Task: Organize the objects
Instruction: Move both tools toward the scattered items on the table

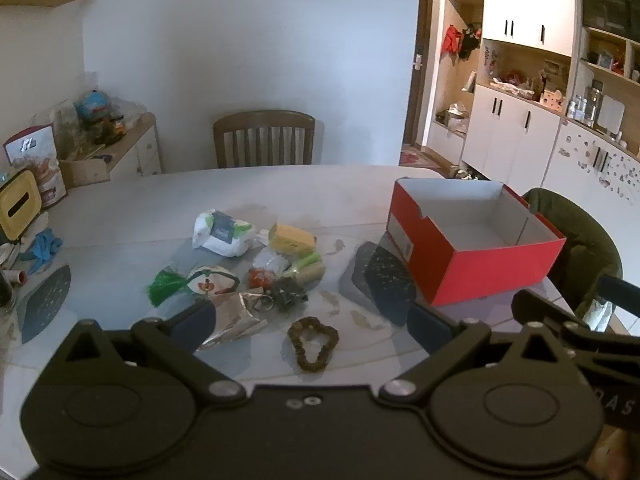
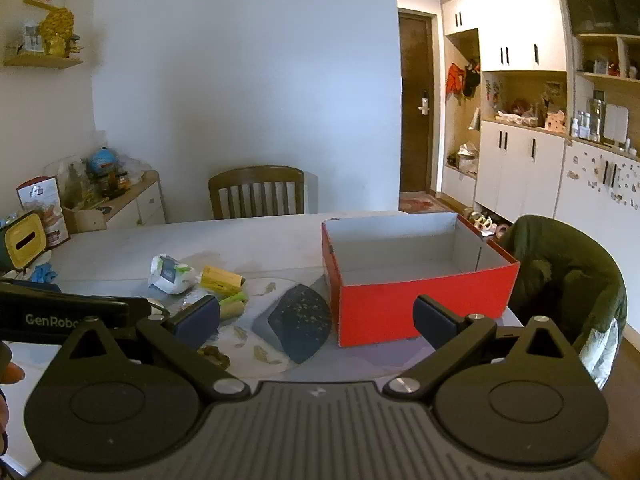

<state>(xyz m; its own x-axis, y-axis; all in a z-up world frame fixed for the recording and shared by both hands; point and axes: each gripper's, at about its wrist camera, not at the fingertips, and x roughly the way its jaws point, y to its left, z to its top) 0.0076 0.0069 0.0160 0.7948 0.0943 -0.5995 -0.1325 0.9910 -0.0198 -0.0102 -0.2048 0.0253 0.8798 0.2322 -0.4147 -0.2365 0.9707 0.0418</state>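
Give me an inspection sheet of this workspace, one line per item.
Surface: pale table, stained in places, with dark placemats.
Job's things: red box, open and empty, at the right; loose pile to its left with white pouch, yellow box, green tassel, brown scrunchie.
Clutter: yellow tissue holder and blue gloves at the far left.
Grippers: left gripper and right gripper both open, holding nothing, above the table.
Cables: nothing seen.
Surroundings: wooden chair, cabinets, door.
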